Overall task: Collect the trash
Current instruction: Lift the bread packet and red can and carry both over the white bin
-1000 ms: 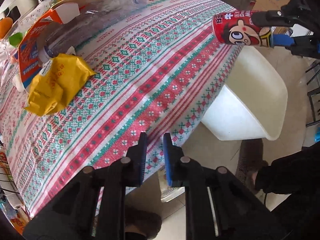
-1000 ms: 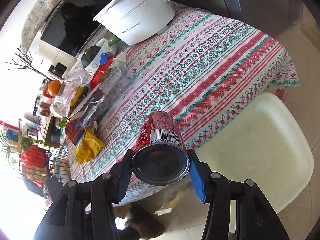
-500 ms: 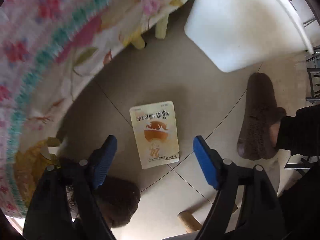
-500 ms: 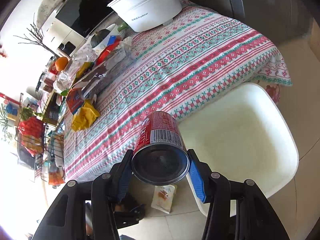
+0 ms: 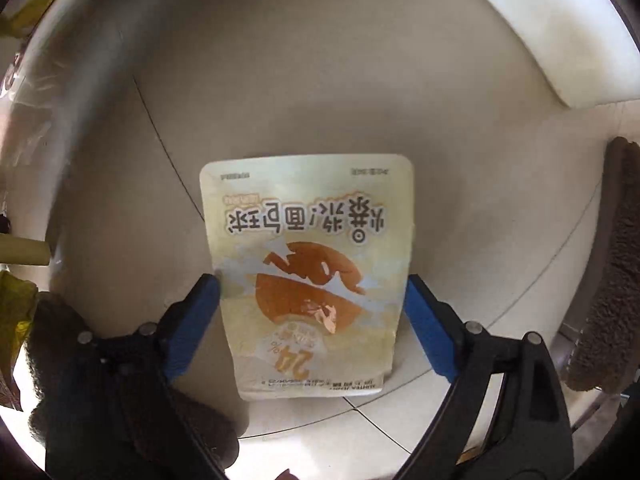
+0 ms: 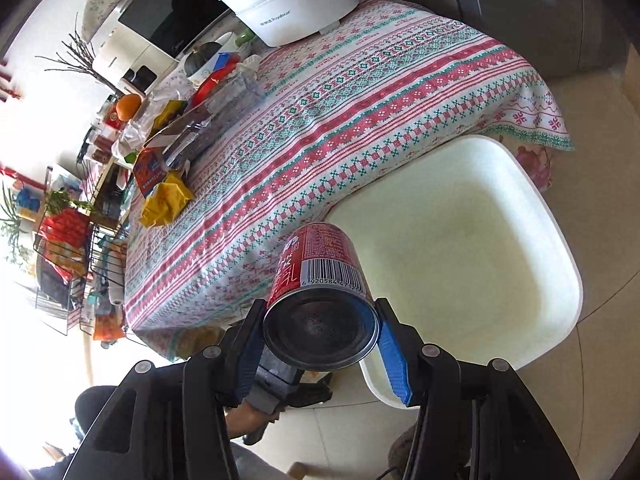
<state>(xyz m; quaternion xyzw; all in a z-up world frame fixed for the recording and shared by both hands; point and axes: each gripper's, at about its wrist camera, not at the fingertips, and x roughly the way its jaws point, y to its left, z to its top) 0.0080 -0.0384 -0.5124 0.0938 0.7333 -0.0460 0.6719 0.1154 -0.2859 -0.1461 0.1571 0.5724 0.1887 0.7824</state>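
A flat cream snack packet (image 5: 310,272) with an orange picture and dark lettering lies on the tiled floor. My left gripper (image 5: 312,292) points straight down over it, jaws opening, one blue pad at each long edge of the packet without pressing it. In the right wrist view my right gripper (image 6: 320,320) is shut on a red drink can (image 6: 320,276), seen bottom-on with its barcode up. A yellow crumpled wrapper (image 6: 166,200), an orange-blue carton (image 6: 150,168) and a clear plastic bag (image 6: 224,112) lie on the table's left side.
The table wears a red-green patterned cloth (image 6: 340,120) with a white pot (image 6: 292,4) at the far end. A white chair (image 6: 460,240) stands at the table's edge. A brown fuzzy slipper (image 5: 612,264) rests on the floor right of the packet.
My left gripper dropped from above the tablecloth down to the floor and opened wide around the packet. My right gripper, still holding the can, drifted sideways over the chair.
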